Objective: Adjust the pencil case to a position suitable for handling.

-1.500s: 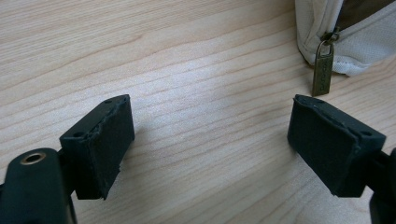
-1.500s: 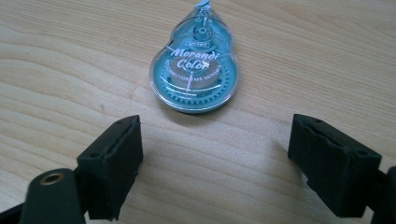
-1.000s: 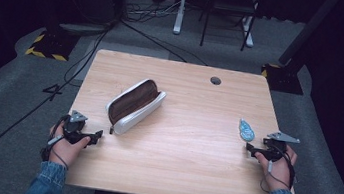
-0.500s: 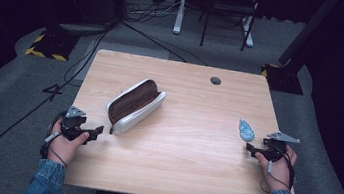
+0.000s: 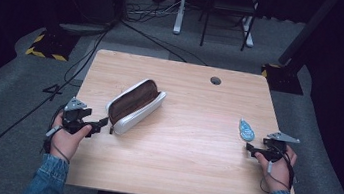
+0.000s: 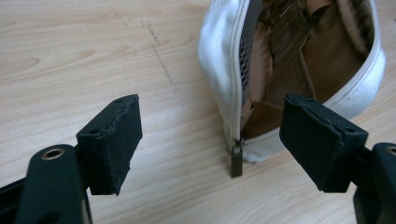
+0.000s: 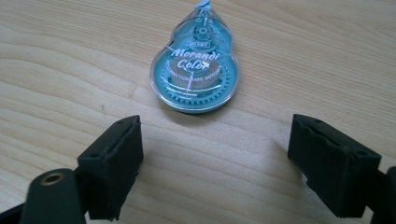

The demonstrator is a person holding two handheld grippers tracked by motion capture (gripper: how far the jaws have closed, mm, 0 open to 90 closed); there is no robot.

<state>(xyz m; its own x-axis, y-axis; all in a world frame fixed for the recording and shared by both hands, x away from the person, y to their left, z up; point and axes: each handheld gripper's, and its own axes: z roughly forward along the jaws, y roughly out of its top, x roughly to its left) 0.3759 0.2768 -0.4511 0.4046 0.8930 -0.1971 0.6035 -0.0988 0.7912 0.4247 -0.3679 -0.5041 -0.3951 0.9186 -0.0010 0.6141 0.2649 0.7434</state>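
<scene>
A white pencil pouch (image 5: 134,99) with a brown lining lies unzipped and slanted on the left half of the wooden table (image 5: 192,155). My left gripper (image 5: 101,122) hovers just short of its near end, open. In the left gripper view the pouch (image 6: 224,56) gapes ahead, and its brass zipper pull (image 6: 236,158) hangs between my open left gripper (image 6: 212,109), untouched. A teal correction tape dispenser (image 5: 245,130) lies flat near the right edge. My right gripper (image 5: 250,147) stands open right behind it. In the right gripper view the dispenser (image 7: 197,63) lies beyond my right gripper (image 7: 215,126).
A round cable hole (image 5: 215,80) sits near the table's far edge. Beyond the table are cables on grey carpet, a yellow-black striped base (image 5: 45,45) at left and white desk legs (image 5: 179,7) at the back.
My left hand has lifted off the table and edged toward the pouch's near end. The right hand, pouch and dispenser have stayed put.
</scene>
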